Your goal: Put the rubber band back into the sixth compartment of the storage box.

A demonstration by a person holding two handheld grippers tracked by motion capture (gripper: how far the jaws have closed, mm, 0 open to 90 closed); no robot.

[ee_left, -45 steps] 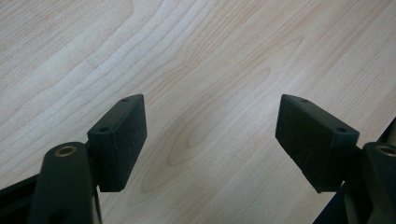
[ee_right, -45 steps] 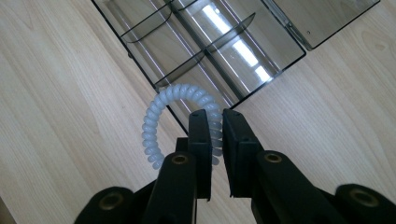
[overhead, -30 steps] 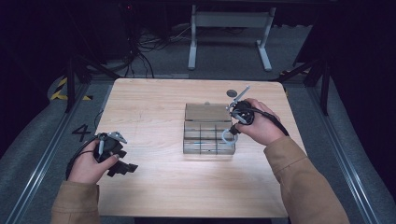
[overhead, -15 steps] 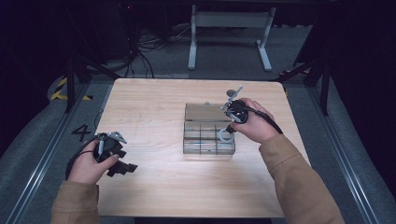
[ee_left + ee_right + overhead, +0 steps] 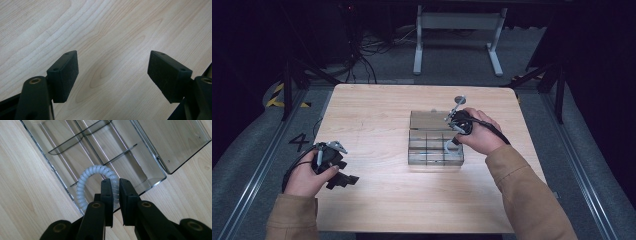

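Note:
A white spiral coil ring (image 5: 83,185) is pinched at one side by my right gripper (image 5: 113,182), whose jaws are shut on it. The ring (image 5: 448,146) hangs over the right end of a clear plastic divided box (image 5: 427,155) in the middle of the table. In the right gripper view the ring overlaps the box's (image 5: 62,157) near wall. The box lid (image 5: 175,142) lies open flat behind it. My left gripper (image 5: 343,179) rests low at the table's front left, open, with bare wood between its pads (image 5: 66,72).
The wooden table (image 5: 377,115) has bare surface to the left and in front of the box. Dark floor, cables and a metal stand leg (image 5: 417,50) lie beyond the far edge. A rail (image 5: 257,165) runs along the left side.
My right gripper has shifted a little to the left and lower with the coil ring, closer over the box. The left gripper has stayed put.

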